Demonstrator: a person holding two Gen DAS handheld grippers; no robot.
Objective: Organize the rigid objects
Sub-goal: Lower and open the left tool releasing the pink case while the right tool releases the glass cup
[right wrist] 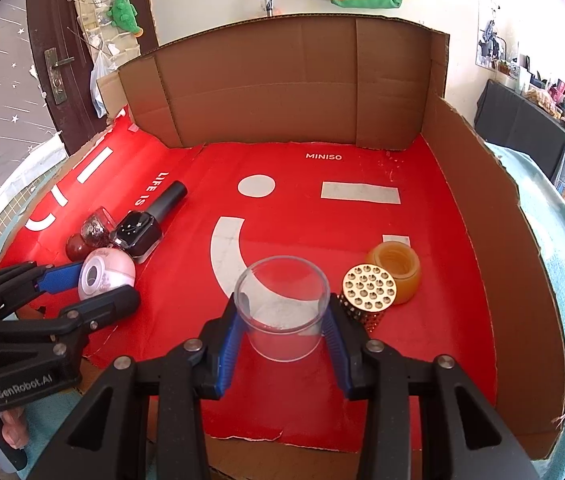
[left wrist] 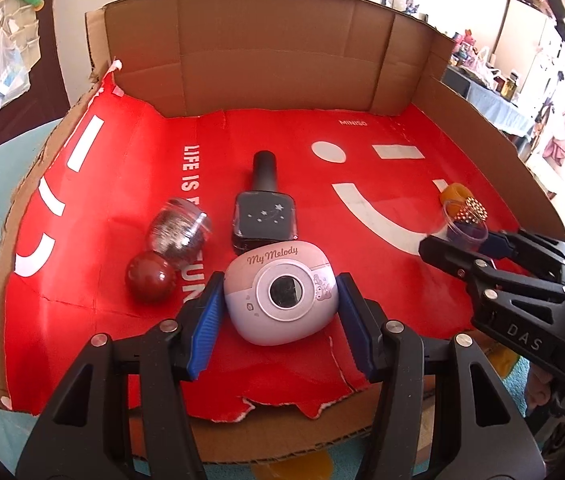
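From your left wrist camera, your left hand-held gripper (left wrist: 280, 312) pinches the pink case (left wrist: 281, 294) on both flanks, low on the red sheet (left wrist: 122, 160). Just beyond the case lies a dark bottle (left wrist: 264, 212); to its left sit a glitter ball (left wrist: 178, 232) and a red ball (left wrist: 150, 276).

From your right wrist camera, your right hand-held gripper (right wrist: 282, 320) clamps the clear cup (right wrist: 282, 308), upright on the sheet. Just to the cup's right stand a gold studded cylinder (right wrist: 368, 294) and an amber jar (right wrist: 396, 270).
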